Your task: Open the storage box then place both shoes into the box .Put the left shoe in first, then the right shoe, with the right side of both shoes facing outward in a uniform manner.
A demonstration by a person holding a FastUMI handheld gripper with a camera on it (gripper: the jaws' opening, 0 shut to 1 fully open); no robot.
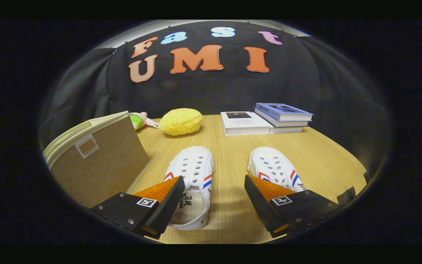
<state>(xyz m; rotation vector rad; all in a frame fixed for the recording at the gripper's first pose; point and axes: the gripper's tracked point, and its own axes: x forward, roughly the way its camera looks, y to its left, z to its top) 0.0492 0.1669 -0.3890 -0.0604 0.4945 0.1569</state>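
The gripper point(214, 200) hovers above the wooden table point(229, 154) with its fingers spread wide apart, holding nothing. Two white canvas shoes lie side by side under and just ahead of the fingers, each with its long axis running near to far and its toe pointing toward the far side. The left shoe point(193, 176) sits just beside the left finger, which covers part of its near edge; its open heel end faces near. The right shoe point(275, 168) lies partly beneath the right finger, tilted slightly so its toe leans left. A bare strip of table separates them. The storage box point(97, 161), tan fabric with a pale rim, stands at near left, just beside the left shoe, its lid closed. Farther off rest a yellow plush toy point(181, 121), a small pink-and-green toy point(139, 120) and stacked books point(266, 119).
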